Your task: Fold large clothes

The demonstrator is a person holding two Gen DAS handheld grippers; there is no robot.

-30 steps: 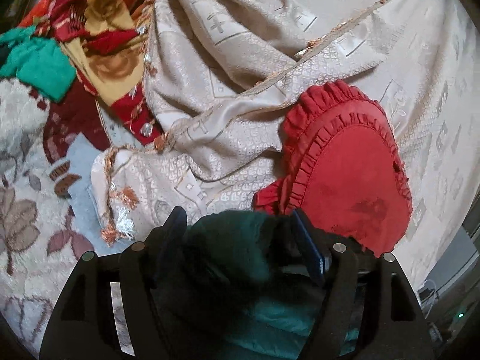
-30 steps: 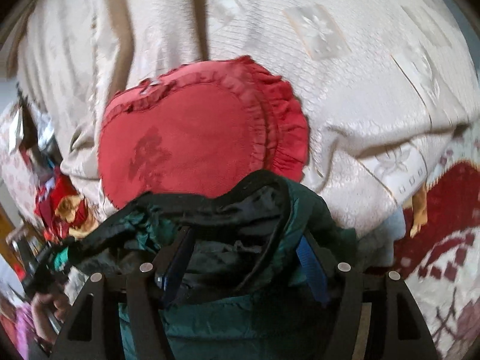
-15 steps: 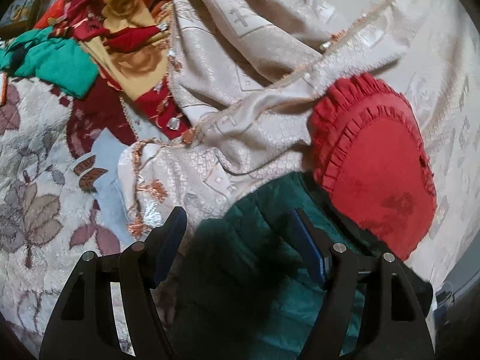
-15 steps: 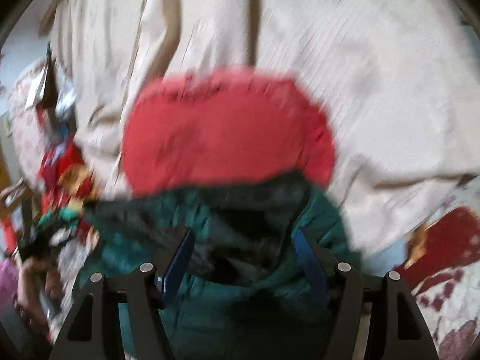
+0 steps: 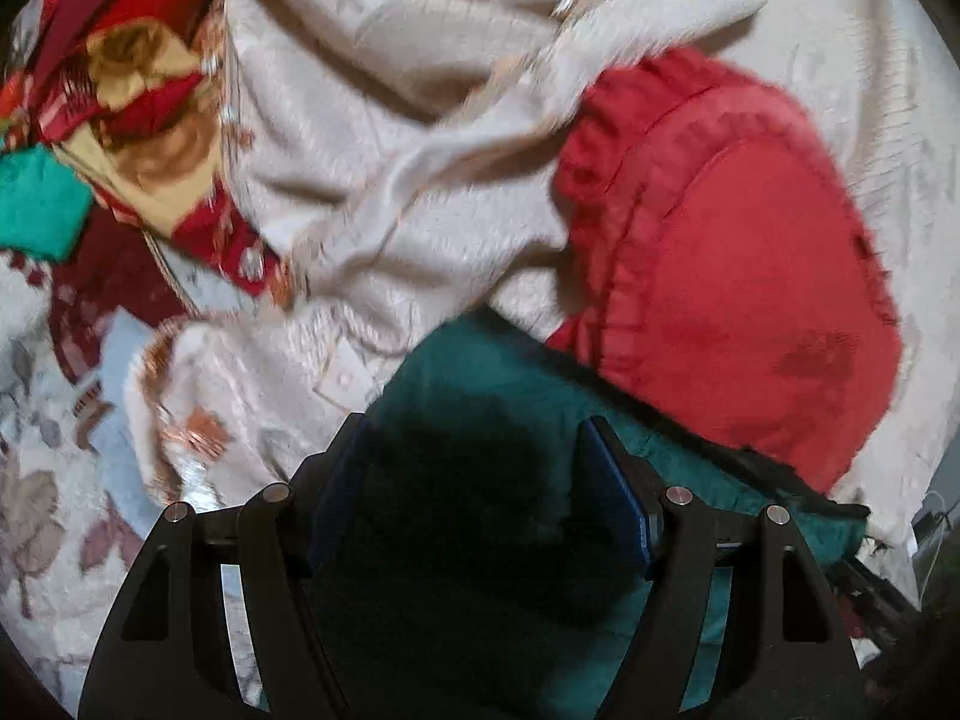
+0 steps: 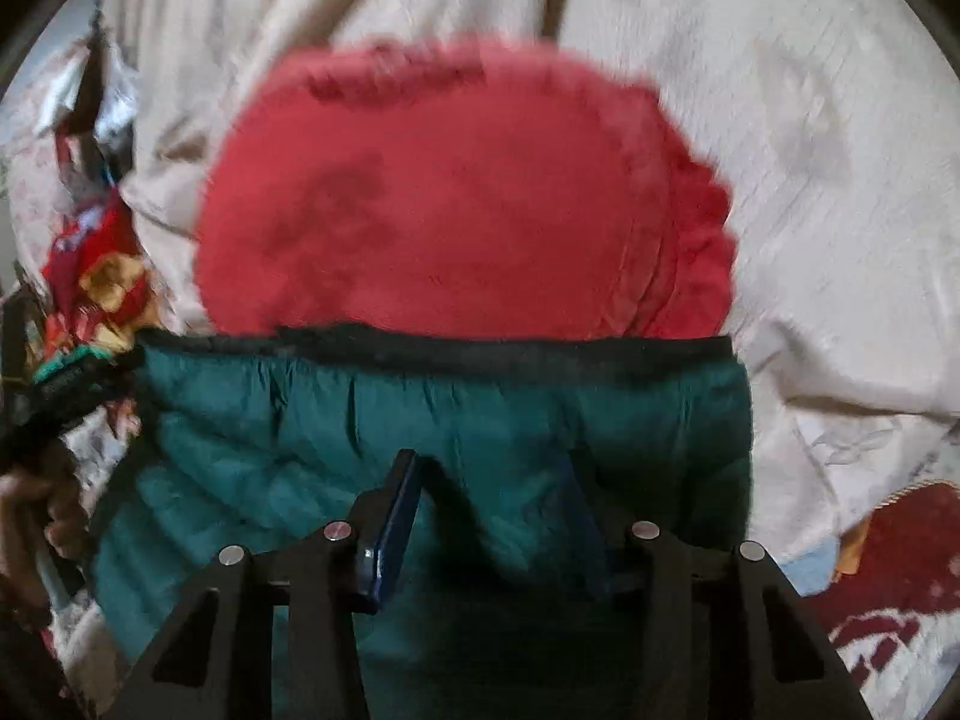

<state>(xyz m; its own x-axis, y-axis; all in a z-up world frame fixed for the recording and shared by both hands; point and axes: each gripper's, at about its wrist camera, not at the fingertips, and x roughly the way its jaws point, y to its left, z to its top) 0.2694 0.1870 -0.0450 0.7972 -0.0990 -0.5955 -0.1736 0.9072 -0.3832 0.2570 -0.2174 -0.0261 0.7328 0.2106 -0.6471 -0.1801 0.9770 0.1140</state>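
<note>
The green jacket [image 6: 456,420] now lies flat and spread out. A second ago it was bunched up in a lump, with its dark inside showing. Its black edge now runs in a straight line, and that edge lies over the bottom of the red heart pillow [image 6: 456,192].

The left gripper [image 5: 474,450] has its fingers wide apart, and the jacket [image 5: 480,372] lies under and between them. A second ago the cloth was bunched up between its fingers. I cannot tell if the fingers touch it now.

The right gripper [image 6: 498,480] also has its fingers wide apart, with green cloth between them. I cannot tell if it pinches any.

The jacket sits on a cream bedspread [image 6: 780,120] with shiny patterns. The pillow [image 5: 738,264] is just behind the jacket. A folded-over part of the cream cover [image 5: 372,138] lies to the left of the pillow. Past that is a heap of red and yellow flowered cloth [image 5: 138,90] and a bright green cloth [image 5: 36,204]. A rug with leaves [image 5: 36,480] is at the far left. Both views are blurry.
</note>
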